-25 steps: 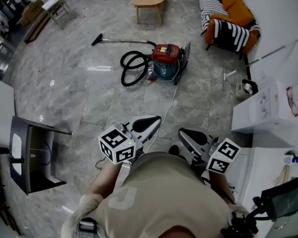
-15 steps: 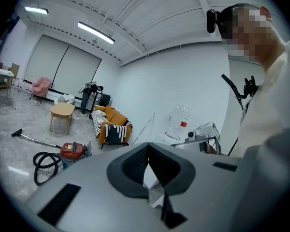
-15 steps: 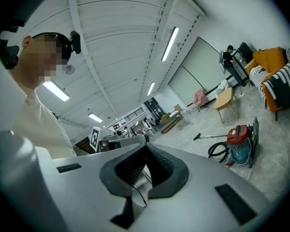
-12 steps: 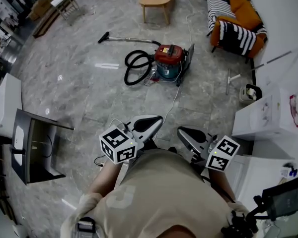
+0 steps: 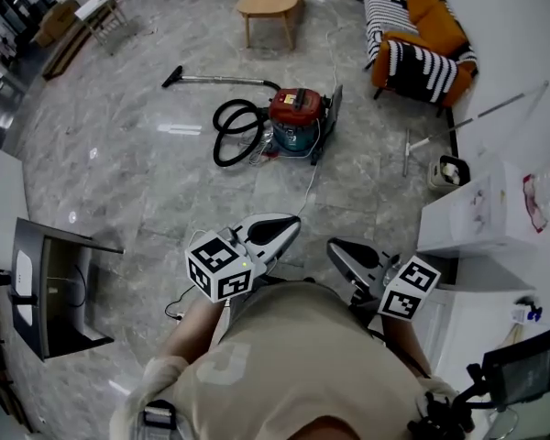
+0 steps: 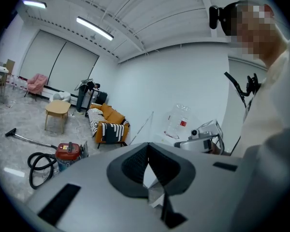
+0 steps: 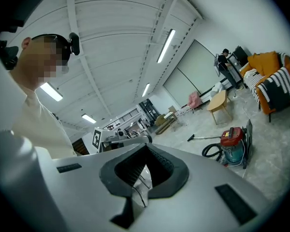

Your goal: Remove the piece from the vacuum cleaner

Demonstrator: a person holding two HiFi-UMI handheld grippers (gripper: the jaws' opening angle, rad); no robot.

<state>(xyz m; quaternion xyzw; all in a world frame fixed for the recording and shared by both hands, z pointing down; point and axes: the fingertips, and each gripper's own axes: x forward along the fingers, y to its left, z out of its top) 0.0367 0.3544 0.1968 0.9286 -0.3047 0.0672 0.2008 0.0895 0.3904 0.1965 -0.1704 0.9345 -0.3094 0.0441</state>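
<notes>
Your torso hides both hands, and the vacuum cleaner (image 5: 295, 117) is too small in every view to tell which piece comes off. Your left gripper (image 5: 291, 222) has its jaws closed tip to tip on nothing, and your right gripper (image 5: 334, 246) is closed and empty as well. Compared with a second ago, both grippers keep the same pose at your chest, while the vacuum has shifted a little in the head view. It stands upright on the floor, well ahead of both grippers and apart from them. Its hose (image 5: 233, 132) loops on the left gripper's side. The wand (image 5: 227, 79) lies flat beyond the hose, its long axis running crosswise to your grippers, nozzle end farthest toward the left gripper's side.
</notes>
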